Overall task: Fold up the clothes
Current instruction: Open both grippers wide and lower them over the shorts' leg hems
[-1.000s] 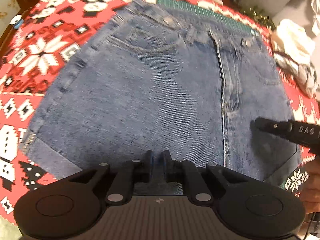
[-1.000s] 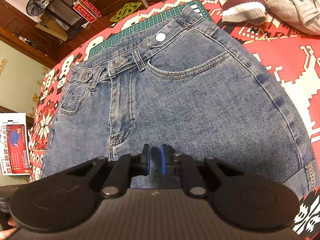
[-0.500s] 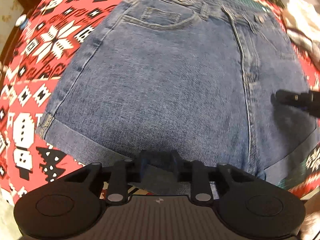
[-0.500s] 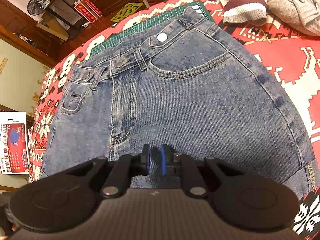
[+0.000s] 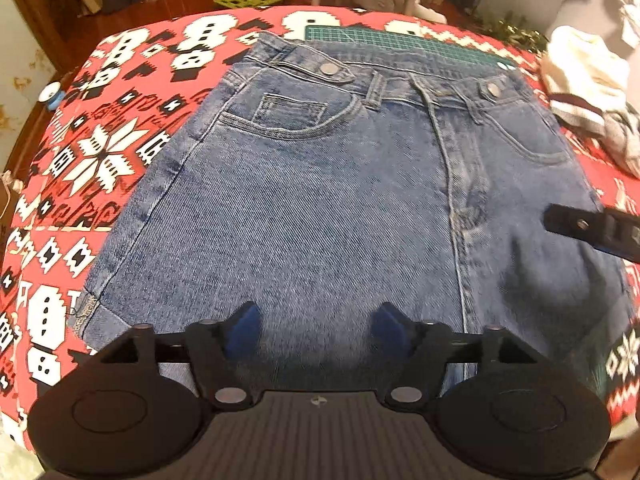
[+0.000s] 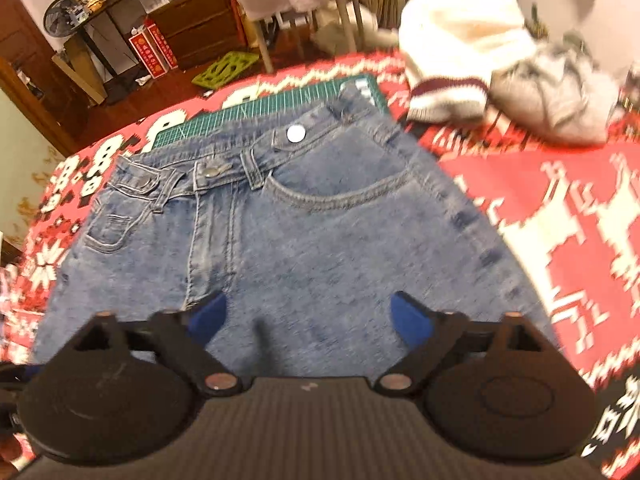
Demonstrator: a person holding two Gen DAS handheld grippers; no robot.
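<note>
Now both tools are spread wide and grip nothing: the left tool (image 5: 316, 326) and the right tool (image 6: 308, 318) hang above the hem end of the denim shorts (image 5: 320, 200), which lie flat on the red patterned worktop (image 5: 100, 152), waistband over a green cutting mat (image 5: 400, 42).

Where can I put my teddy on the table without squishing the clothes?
There is bare red cloth right of the denim shorts, in front of the sweater pile. More bare cloth lies left of the shorts. The middle is taken by the shorts; the far right corner is crowded with sweaters.
</note>
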